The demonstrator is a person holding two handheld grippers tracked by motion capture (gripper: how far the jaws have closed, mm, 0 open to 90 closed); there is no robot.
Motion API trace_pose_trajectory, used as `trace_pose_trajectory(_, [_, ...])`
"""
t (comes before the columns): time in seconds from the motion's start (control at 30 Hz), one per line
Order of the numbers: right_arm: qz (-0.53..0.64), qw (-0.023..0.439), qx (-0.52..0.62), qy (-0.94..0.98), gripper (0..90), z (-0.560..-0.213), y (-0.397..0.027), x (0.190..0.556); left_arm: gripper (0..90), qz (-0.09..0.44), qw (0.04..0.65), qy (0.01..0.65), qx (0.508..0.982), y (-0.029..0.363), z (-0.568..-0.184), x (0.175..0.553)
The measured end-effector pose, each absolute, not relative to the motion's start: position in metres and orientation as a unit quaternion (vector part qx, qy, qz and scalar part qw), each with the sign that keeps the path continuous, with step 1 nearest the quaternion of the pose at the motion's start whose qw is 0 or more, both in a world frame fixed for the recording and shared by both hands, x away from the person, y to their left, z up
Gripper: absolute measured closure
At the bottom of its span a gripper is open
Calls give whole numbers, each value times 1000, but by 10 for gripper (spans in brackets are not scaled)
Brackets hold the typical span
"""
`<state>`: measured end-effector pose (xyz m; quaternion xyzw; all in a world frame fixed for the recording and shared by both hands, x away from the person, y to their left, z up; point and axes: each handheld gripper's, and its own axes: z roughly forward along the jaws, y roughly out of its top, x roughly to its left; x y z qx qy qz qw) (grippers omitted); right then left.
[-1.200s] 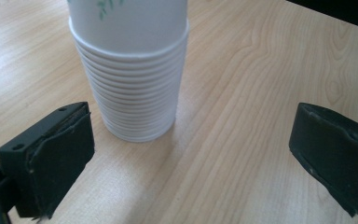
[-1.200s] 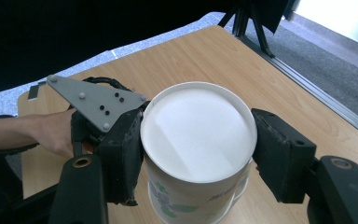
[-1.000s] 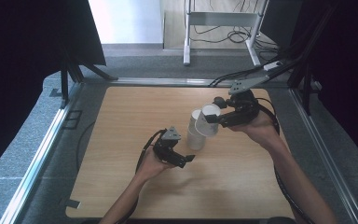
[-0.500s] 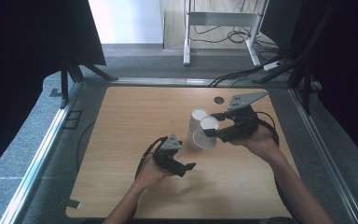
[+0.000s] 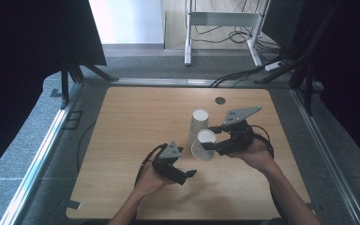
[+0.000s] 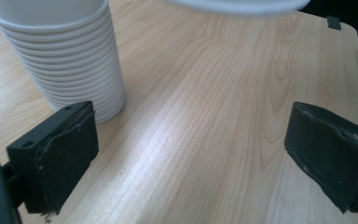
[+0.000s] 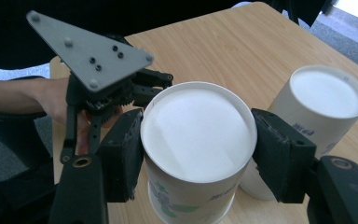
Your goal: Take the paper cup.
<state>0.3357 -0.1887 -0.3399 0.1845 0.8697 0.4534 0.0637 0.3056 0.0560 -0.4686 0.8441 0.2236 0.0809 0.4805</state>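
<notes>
Lowered since prev frame: right gripper [image 5: 212, 145] w/ single paper cup [image 5: 203, 145], now down beside cup stack [image 5: 199, 123]; left gripper [image 5: 187, 176] pulled back toward near edge.

R jaws clamped on the cup's sides just below its white base, cup upside down and slightly tilted, held just in front of the stack; can't tell if it touches the table [image 5: 131, 122]. Stack stands inverted near table centre, just beyond the held cup. L jaws wide apart, have just been closing a bit, nothing between them, pads over bare wood just beside the stack's bottom rims [image 6: 74, 74].
</notes>
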Motion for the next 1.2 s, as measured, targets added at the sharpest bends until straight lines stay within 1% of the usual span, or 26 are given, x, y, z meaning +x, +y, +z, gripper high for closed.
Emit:
trace_pose_trajectory(0.23, [450, 64, 185, 871, 376, -360, -184, 331, 31, 83, 480, 220, 845, 51, -474, 300])
trace_pose_trajectory(0.57, [458, 47, 191, 867, 377, -388, -181, 325, 39, 83, 496, 216, 837, 48, -481, 296])
trace_pose_trajectory(0.63, [452, 51, 191, 870, 377, -390, -180, 325, 41, 81, 497, 212, 837, 47, -482, 295])
trace_pose_trajectory(0.97, [464, 33, 192, 864, 377, -402, -178, 321, 59, 81, 484, 201, 848, 43, -488, 292])
trace_pose_trajectory(1.2, [467, 24, 188, 864, 377, -409, -175, 319, 96, 79, 471, 196, 856, 39, -496, 292])
